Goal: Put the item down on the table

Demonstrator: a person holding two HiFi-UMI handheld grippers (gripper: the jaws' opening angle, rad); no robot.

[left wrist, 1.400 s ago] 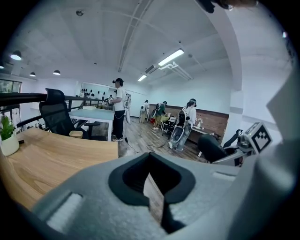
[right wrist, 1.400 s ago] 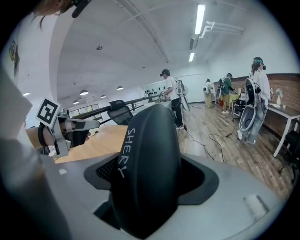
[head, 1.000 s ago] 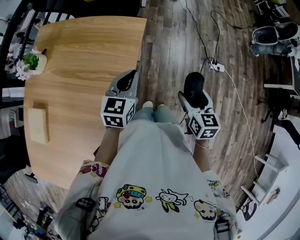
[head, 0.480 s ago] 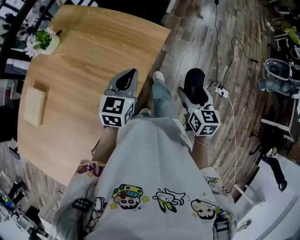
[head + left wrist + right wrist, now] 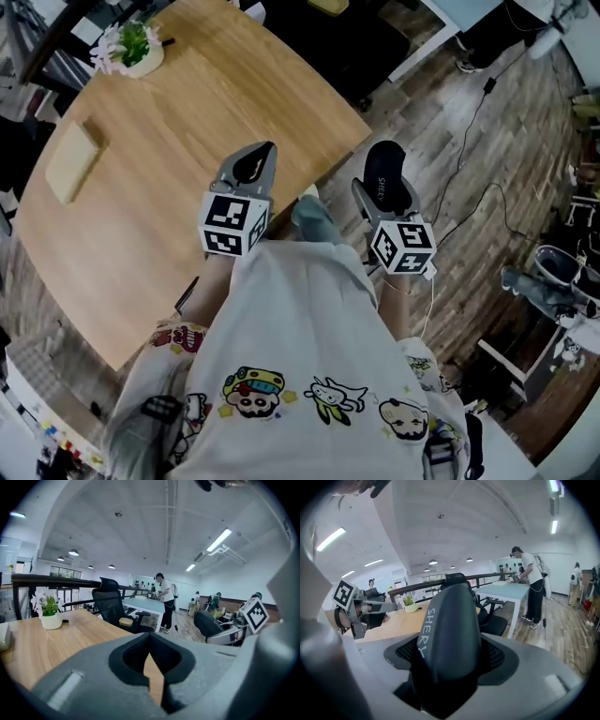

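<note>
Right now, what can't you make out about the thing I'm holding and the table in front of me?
- Black item: its lower end is buried between the right gripper's jaws in the right gripper view, so I can't tell what it is.
- Table: part of its near edge is covered by the shirt in the head view.
- Tan block on the table: too small in the head view to identify.

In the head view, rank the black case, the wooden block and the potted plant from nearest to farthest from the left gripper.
1. Black case, just right, over the floor.
2. Wooden block, left on the table, and potted plant, far corner: too close to call.
</note>
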